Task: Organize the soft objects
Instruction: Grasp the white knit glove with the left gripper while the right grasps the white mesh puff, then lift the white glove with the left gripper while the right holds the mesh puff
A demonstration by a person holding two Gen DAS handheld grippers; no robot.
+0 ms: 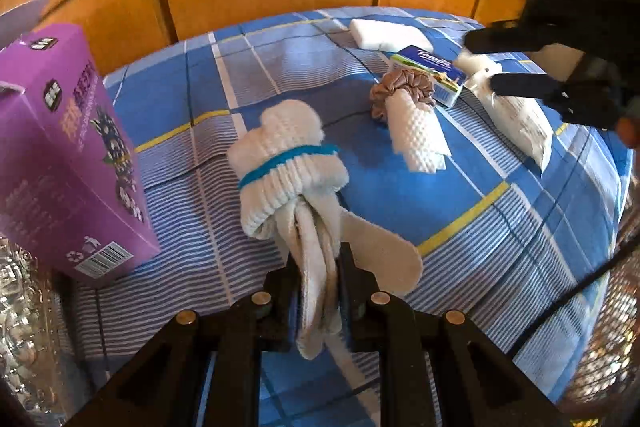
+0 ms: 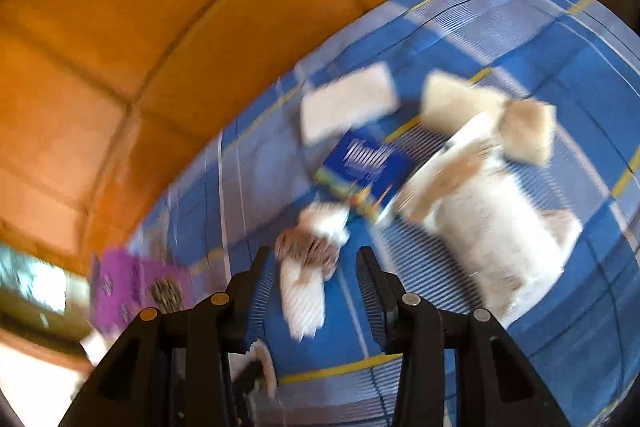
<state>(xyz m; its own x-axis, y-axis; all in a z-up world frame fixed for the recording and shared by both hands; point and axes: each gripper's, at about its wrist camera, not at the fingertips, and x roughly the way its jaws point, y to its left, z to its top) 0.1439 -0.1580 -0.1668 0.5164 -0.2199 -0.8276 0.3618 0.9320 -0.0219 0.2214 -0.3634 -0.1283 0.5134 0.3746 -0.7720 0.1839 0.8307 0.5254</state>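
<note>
The rolled white socks lay just right of the purple box, their loose ends pinched in my left gripper. My right gripper hovered open-jawed over the scrunchie-wrapped cloth, farther from the box. Carrying the socks away seemed next, needing a firm pinch.

Both tongs are matte black with angular linkage arms and 4 brass-coloured pivot pins

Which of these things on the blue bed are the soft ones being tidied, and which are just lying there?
Soft things for the job:
white rolled sock bundle with blue band
brown satin scrunchie around a white textured cloth
white folded pad

Just lying about:
purple cardboard box
blue tissue packet
</note>
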